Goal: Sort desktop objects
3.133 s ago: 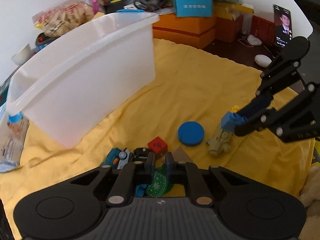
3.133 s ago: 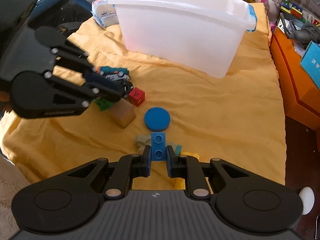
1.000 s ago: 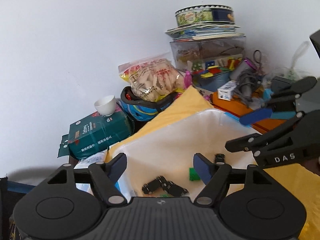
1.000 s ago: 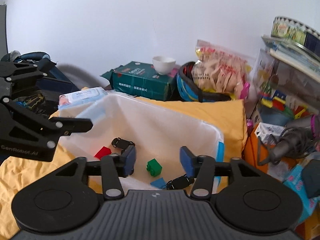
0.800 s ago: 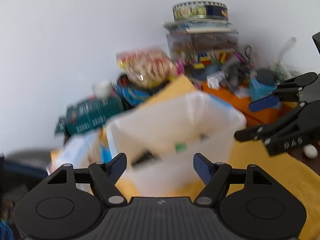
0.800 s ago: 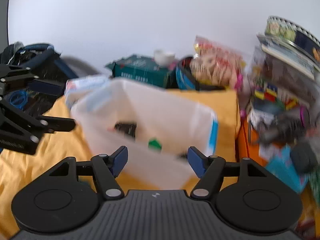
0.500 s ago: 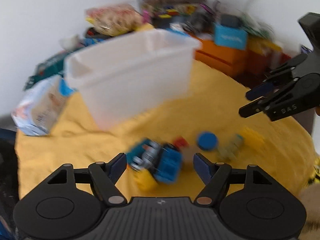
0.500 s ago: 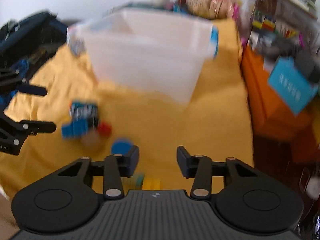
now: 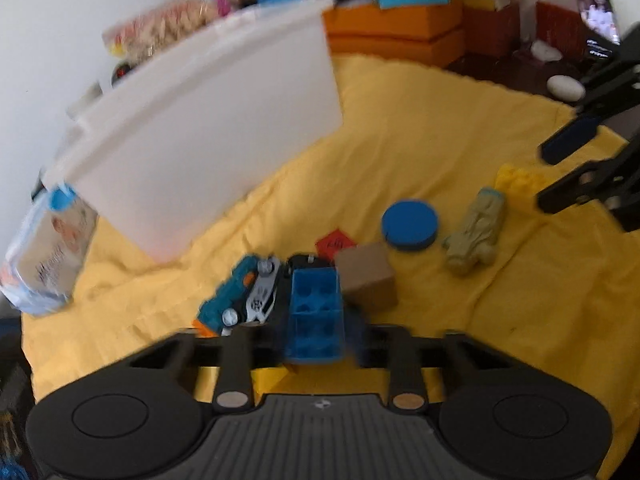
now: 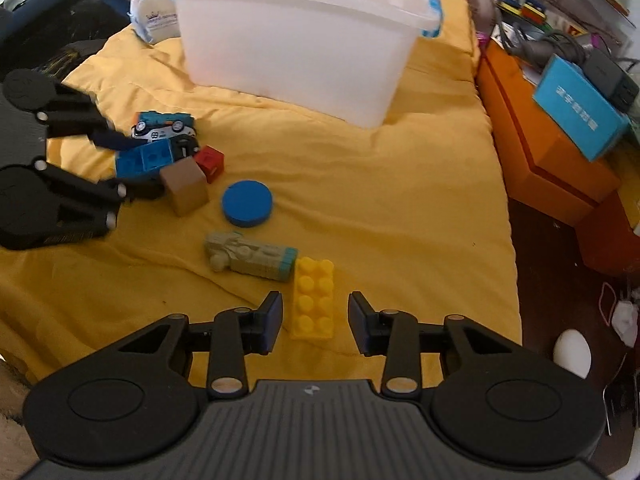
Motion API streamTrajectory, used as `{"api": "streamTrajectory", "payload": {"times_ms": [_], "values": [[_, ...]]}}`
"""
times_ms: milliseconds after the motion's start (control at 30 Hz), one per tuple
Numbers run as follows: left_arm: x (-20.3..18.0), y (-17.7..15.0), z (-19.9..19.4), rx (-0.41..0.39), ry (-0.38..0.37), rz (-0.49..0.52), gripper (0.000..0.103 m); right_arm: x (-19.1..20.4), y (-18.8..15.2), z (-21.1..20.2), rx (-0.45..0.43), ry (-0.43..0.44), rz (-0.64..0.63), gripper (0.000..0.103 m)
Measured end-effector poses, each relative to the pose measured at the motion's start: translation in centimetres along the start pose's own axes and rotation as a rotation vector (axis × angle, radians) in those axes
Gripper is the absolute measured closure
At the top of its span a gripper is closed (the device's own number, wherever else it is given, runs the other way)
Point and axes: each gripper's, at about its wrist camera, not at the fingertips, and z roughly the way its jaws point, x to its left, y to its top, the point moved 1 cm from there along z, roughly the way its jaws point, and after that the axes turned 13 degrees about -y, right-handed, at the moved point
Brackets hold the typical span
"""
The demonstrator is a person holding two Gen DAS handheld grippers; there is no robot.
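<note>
On the yellow cloth (image 10: 360, 184) lie a blue brick (image 9: 316, 316), a toy car (image 9: 244, 296), a brown block (image 9: 366, 276), a red cube (image 9: 334, 242), a blue disc (image 9: 408, 224), a grey-green toy car (image 10: 248, 258) and a yellow brick (image 10: 314, 298). My left gripper (image 9: 316, 338) is open with its fingers either side of the blue brick (image 10: 144, 162). My right gripper (image 10: 314, 322) is open and straddles the near end of the yellow brick. The white bin (image 10: 300, 36) stands at the back.
Orange boxes (image 10: 536, 152) with a teal box (image 10: 580, 112) stand right of the cloth. A wipes pack (image 9: 44, 252) lies left of the bin. The cloth's right edge drops to a dark floor with a white mouse (image 10: 572, 354).
Both grippers came down from over the bin to the toys on the cloth. The left one now brackets the blue brick, the right one the yellow brick. Both stayed open.
</note>
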Motion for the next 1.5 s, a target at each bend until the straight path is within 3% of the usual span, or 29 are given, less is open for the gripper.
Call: {"api": "streamTrajectory", "payload": {"times_ms": [133,267,367,467,567,667,800,867,933,1000,1133,1300,1500], "values": [[0.6,-0.3,-2.2,-0.026,-0.128,-0.084,0.076,-0.2,-0.6,-0.3,0.004,0.004,0.016,0.064],[-0.3,-1.4,-3.9,-0.009,-0.336,-0.186,0.076,0.0,-0.5,0.0,0.007,0.011,0.025,0.064],[-1.1,-2.2,-3.3,-0.001,-0.443,-0.25,0.075,0.2,-0.4,0.1,0.006,0.02,0.024,0.063],[-2.0,-2.7,-2.3,0.005,-0.385,-0.235,0.073,0.7,-0.3,0.1,0.001,0.021,0.018,0.062],[-2.2,-2.8,-3.5,-0.061,-0.296,-0.187,0.059,0.9,-0.1,0.1,-0.001,0.012,0.015,0.062],[-1.0,-3.0,-4.1,-0.083,-0.144,-0.163,0.059,0.9,-0.1,0.2,-0.001,0.013,0.011,0.062],[0.4,-3.6,-5.1,-0.077,-0.014,-0.155,0.059,1.1,0.0,0.0,-0.004,0.012,0.006,0.062],[0.8,-3.8,-6.1,-0.094,-0.041,-0.165,0.059,1.2,0.0,-0.1,-0.007,0.01,0.005,0.062],[0.3,-3.9,-7.5,-0.141,-0.175,-0.18,0.059,1.3,0.0,-0.3,-0.012,0.005,0.001,0.062],[-1.1,-3.5,-8.2,-0.154,-0.271,-0.127,0.057,1.4,0.0,-0.3,-0.012,0.0,-0.001,0.062],[-4.7,-3.0,-7.1,-0.107,-0.404,0.014,0.057,1.4,-0.2,-0.3,-0.004,-0.003,0.005,0.062],[-6.8,-3.3,-4.2,-0.034,-0.406,0.085,0.058,1.3,-0.6,-0.7,0.0,-0.017,0.018,0.062],[-4.9,-3.7,-3.1,-0.002,-0.305,0.06,0.058,0.7,-1.5,-0.9,0.012,-0.031,0.049,0.062]]}}
